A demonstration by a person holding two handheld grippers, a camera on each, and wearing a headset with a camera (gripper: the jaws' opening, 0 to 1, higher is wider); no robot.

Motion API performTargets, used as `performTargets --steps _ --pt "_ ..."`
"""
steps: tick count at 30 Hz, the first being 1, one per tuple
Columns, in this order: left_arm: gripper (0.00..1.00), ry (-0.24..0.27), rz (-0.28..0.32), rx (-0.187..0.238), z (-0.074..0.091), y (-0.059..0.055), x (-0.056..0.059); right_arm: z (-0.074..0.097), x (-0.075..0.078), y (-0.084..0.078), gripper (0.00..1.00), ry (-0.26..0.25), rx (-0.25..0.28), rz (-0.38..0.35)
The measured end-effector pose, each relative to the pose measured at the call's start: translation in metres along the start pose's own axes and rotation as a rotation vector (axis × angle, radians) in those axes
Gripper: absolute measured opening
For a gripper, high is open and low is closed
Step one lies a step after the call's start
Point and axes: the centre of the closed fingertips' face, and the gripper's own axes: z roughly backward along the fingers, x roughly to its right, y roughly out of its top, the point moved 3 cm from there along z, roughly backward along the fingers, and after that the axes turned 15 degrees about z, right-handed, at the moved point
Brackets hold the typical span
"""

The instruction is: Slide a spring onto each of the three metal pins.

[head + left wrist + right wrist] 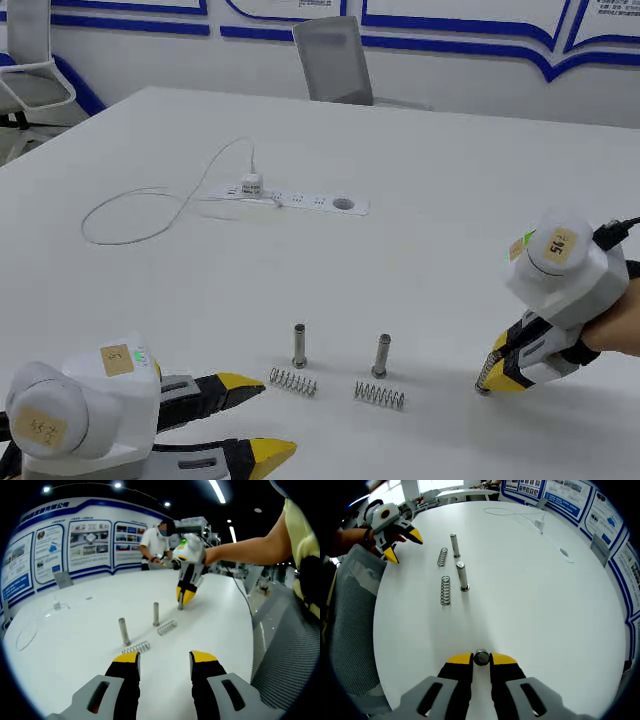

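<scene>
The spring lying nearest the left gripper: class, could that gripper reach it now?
Probably yes: the left gripper is open, with bare table between it and the spring; the pin stands beyond.

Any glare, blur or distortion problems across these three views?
Head view: soft even light, faint shadows by the pins, sharp. Left gripper view: strong fisheye bending of the table, ceiling lights blown out. Right gripper view: same bending, springs crisp.

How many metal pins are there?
3. In the head view, one pin stands on the table, a second pin stands just right of it, and the third pin is clamped in the right gripper.
</scene>
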Motion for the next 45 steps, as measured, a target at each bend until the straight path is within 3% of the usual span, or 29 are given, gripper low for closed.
performTargets --steps 11,27,35,45 --pt "0.41 -0.001 -0.004 0.005 0.001 0.001 0.002 0.003 -0.001 -0.003 0.17 -0.010 0.003 -0.006" --pt "0.41 -0.003 -0.012 0.017 0.003 0.003 0.004 0.009 -0.020 -0.011 0.17 -0.017 0.005 -0.034" --pt "0.41 -0.008 -0.019 0.021 0.003 0.004 0.005 0.006 -0.036 -0.007 0.17 -0.010 0.013 -0.036" --pt "0.41 -0.012 -0.025 0.021 0.003 0.006 0.006 0.001 -0.053 0.012 0.17 0.006 0.039 -0.010"
